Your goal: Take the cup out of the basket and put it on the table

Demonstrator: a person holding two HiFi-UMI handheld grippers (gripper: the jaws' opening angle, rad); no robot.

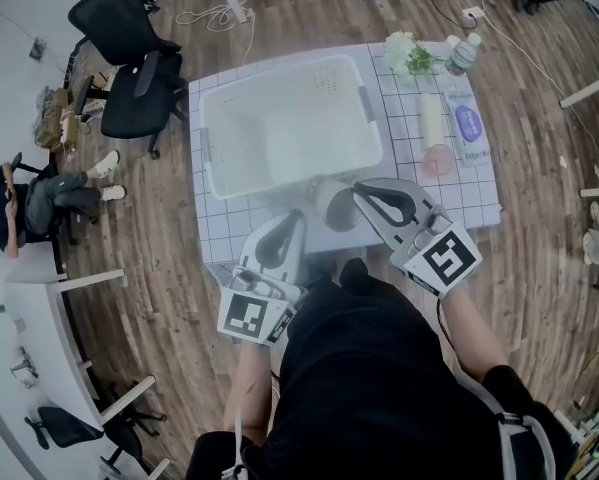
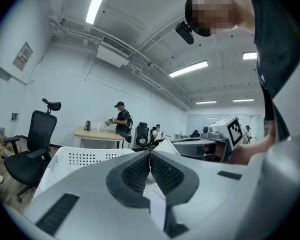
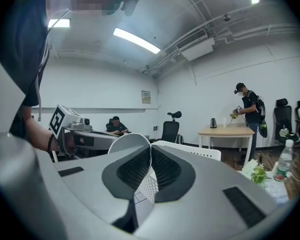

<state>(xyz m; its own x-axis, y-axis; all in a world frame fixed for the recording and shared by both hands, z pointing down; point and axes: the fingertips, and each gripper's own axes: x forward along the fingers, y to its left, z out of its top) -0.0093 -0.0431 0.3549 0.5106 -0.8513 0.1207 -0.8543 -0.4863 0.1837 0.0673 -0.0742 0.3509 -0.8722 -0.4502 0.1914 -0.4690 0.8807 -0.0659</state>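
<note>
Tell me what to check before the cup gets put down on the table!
1. Grip on the cup: ok. The right gripper is pinching the cup by its rim.
2. Cup out of the basket: ok. It is in front of the basket, not inside.
3. Table under the cup: ok. The checked cloth is below it.
4. Cup bottom touching the table: cannot tell.
5. Left gripper out of the way: ok. It is shut, empty and off to the cup's left.
6. Bottle and flowers far enough away: ok. They stand at the far corner.
</note>
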